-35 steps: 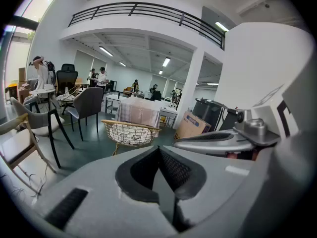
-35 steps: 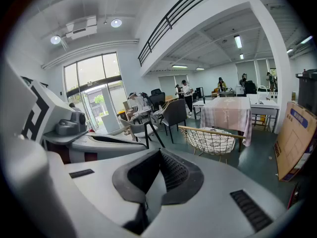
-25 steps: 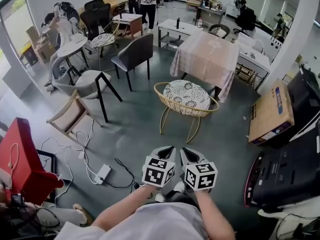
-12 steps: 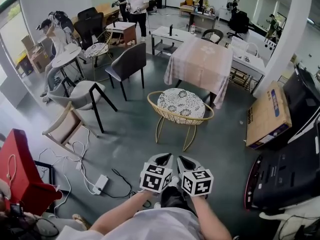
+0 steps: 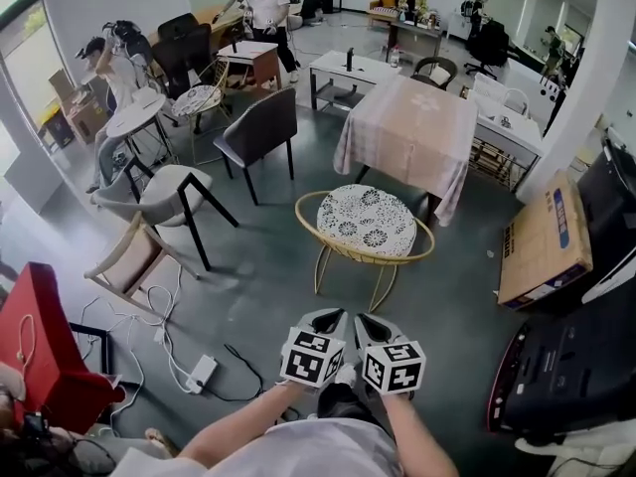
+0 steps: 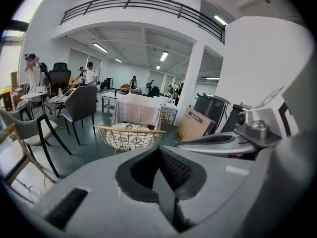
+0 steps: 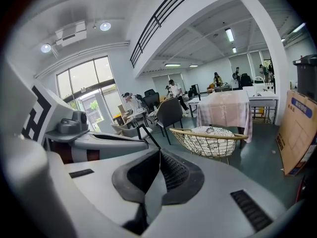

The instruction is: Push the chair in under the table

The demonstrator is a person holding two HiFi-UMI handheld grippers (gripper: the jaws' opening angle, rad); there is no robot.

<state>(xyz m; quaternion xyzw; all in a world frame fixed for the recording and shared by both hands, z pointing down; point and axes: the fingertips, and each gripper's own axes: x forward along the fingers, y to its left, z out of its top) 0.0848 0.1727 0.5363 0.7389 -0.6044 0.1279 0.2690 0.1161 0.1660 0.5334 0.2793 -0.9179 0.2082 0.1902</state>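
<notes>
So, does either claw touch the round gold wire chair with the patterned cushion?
Apart. The head view shows bare floor between the gold wire chair and the left claw and right claw.

Gold metal-wire chair (image 5: 336, 250) (patterned cloth cushion (image 5: 372, 221)), cloth-draped table (image 5: 412, 127), matt floor (image 5: 266, 288)

The person's bare left forearm (image 5: 243, 425) and right forearm (image 5: 422, 443) reach up from the bottom edge of the head view, side by side, converging toward the lower centre of the frame. The left gripper (image 5: 325, 318), grey moulded plastic with two jaws, sits just beside the matching right gripper (image 5: 370, 322). Each carries a white cube with black square markers at its rear, the left cube (image 5: 313, 358) and the right cube (image 5: 395, 366). Both grippers point away from the person and somewhat downward. In the left gripper view the dark ribbed left pads (image 6: 173, 168) meet with nothing between them. The right gripper view shows the right pads (image 7: 173, 175) likewise together and empty.
</notes>
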